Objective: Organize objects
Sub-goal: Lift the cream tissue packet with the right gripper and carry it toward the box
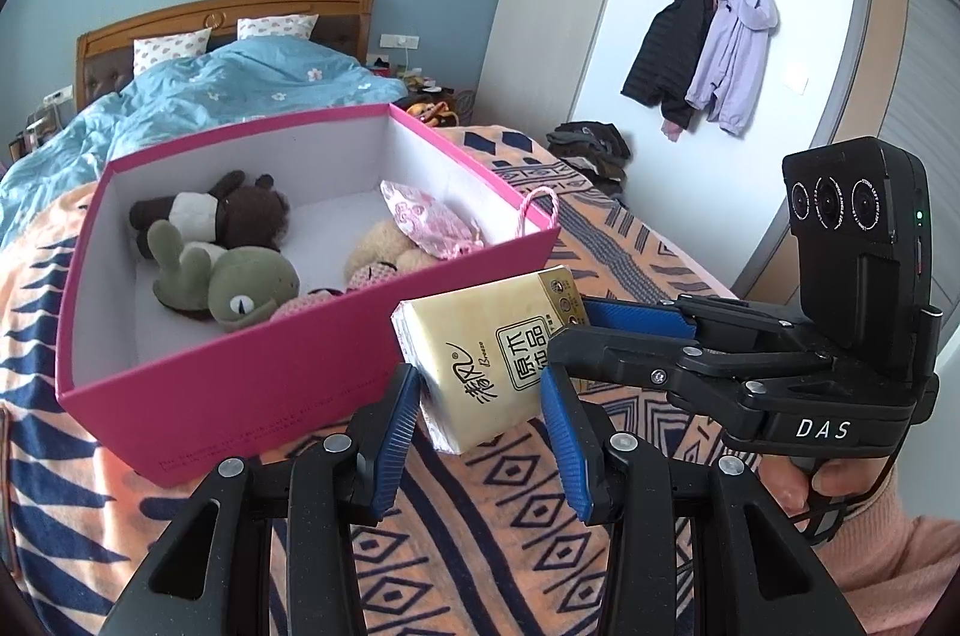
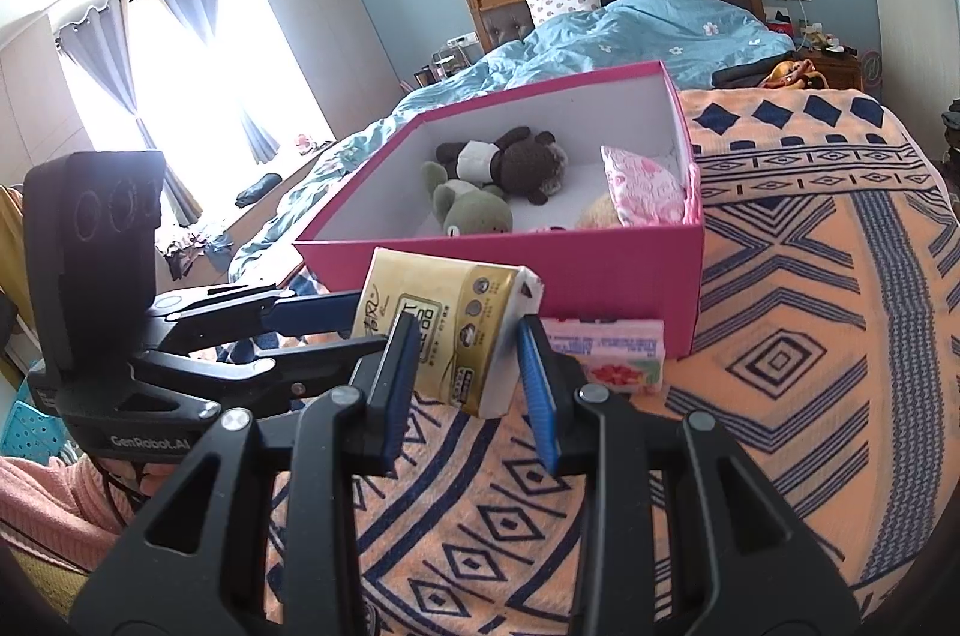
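Observation:
A yellow tissue pack (image 1: 489, 357) (image 2: 447, 333) hangs above the patterned blanket, just in front of the pink box (image 1: 252, 390) (image 2: 600, 276). Both grippers grip it. My left gripper (image 1: 480, 432) has its blue pads on the pack's two sides. My right gripper (image 2: 465, 378) clamps the same pack from the other side, and it shows in the left wrist view (image 1: 576, 330). The box holds a brown plush (image 1: 222, 210), a green plush (image 1: 234, 276) and a pink pouch (image 1: 429, 219). A pink tissue pack (image 2: 606, 354) lies against the box's front wall.
The orange and navy blanket (image 2: 780, 336) covers the foot of the bed. A blue duvet (image 1: 198, 96) lies behind the box. Jackets (image 1: 702, 48) hang on the right wall. A curtained window (image 2: 150, 84) is on the left.

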